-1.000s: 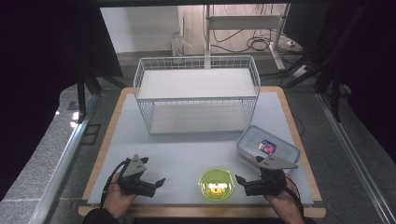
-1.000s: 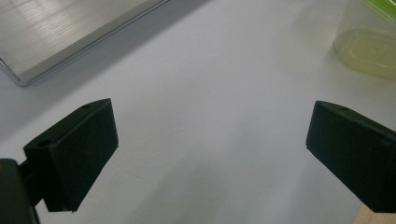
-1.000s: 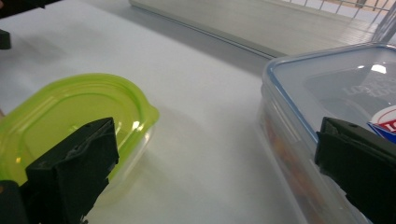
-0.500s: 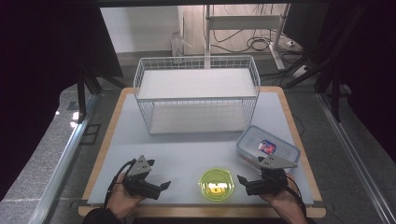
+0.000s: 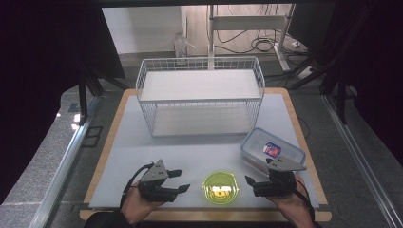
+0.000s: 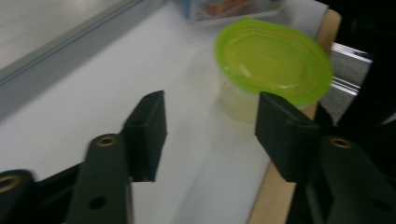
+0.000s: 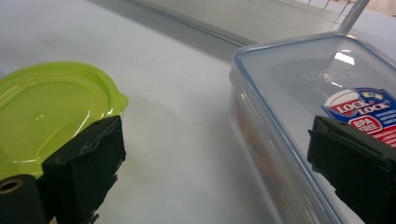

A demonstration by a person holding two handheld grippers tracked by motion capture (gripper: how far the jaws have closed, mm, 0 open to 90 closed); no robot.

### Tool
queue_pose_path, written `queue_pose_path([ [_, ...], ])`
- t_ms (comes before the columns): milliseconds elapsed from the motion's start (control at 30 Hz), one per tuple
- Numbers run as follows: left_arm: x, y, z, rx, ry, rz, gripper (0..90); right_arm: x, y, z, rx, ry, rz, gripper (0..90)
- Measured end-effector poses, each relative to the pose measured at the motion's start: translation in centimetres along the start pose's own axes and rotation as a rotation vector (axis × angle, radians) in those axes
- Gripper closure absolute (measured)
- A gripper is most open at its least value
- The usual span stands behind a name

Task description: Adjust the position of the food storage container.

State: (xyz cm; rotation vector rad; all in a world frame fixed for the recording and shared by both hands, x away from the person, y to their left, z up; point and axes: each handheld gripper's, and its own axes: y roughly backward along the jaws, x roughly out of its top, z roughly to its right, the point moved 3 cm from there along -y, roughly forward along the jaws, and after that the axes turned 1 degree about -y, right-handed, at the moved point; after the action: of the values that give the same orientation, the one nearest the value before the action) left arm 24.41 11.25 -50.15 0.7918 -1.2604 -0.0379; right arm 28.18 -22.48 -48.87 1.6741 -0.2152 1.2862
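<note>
A small round container with a lime-green lid (image 5: 219,186) sits near the table's front edge, between my two grippers. It appears ahead and right in the left gripper view (image 6: 273,65) and at the left in the right gripper view (image 7: 51,112). My left gripper (image 5: 179,181) rests open just left of it, jaws wide apart with nothing between them (image 6: 210,130). My right gripper (image 5: 252,185) stands open right of the container, nothing held (image 7: 215,154). A clear rectangular lidded box with a blue and red label (image 5: 272,150) lies behind the right gripper (image 7: 322,107).
A white wire basket (image 5: 199,97) with a solid shelf stands at the back middle of the white table (image 5: 142,147). The table's wooden front edge (image 5: 199,216) runs just under both hands. Dark floor and cables lie beyond.
My left gripper has shifted right, closer to the green-lidded container. The right gripper has barely moved.
</note>
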Motion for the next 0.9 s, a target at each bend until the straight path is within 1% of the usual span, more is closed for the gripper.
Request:
queue_pose_path([
  [133,1.1,-1.4,1.4,-0.05,-0.028,0.004,62.6,0.1,0.2,0.1,-0.016,0.007,0.001,7.0],
  [167,1.5,-1.7,1.8,-0.072,-0.028,0.004,67.5,0.1,0.2,0.1,-0.019,0.009,0.0,7.8],
  [267,2.4,-2.9,2.8,-0.115,-0.051,0.0,78.9,0.1,0.2,0.2,-0.024,0.01,0.0,9.6],
  [333,3.1,-3.8,3.5,-0.155,-0.059,-0.008,83.6,0.1,0.3,0.2,-0.026,0.01,0.005,10.3],
  [433,3.9,-5.2,4.7,-0.193,-0.085,-0.022,86.0,0.1,0.3,0.3,-0.031,0.011,0.004,10.8],
  [467,4.2,-5.8,5.2,-0.203,-0.097,-0.034,86.5,0.1,0.3,0.3,-0.032,0.008,0.002,10.9],
  [533,4.6,-6.6,5.8,-0.213,-0.109,-0.047,87.2,0.0,0.3,0.4,-0.032,0.005,-0.001,11.1],
  [633,5.1,-7.8,6.5,-0.214,-0.13,-0.067,88.1,0.0,0.2,0.4,-0.033,0.004,-0.006,11.5],
  [700,5.3,-8.6,7.0,-0.212,-0.129,-0.07,88.8,-0.1,0.2,0.4,-0.033,0.003,-0.008,11.9],
  [767,5.4,-9.1,7.1,-0.194,-0.141,-0.082,89.0,-0.1,0.2,0.4,-0.032,0.001,-0.009,12.2],
  [800,5.4,-9.3,7.1,-0.193,-0.138,-0.088,89.1,-0.1,0.2,0.4,-0.032,0.002,-0.01,12.3],
  [900,5.2,-9.9,6.9,-0.162,-0.143,-0.113,89.8,-0.1,0.1,0.5,-0.032,0.002,-0.011,12.7],
])
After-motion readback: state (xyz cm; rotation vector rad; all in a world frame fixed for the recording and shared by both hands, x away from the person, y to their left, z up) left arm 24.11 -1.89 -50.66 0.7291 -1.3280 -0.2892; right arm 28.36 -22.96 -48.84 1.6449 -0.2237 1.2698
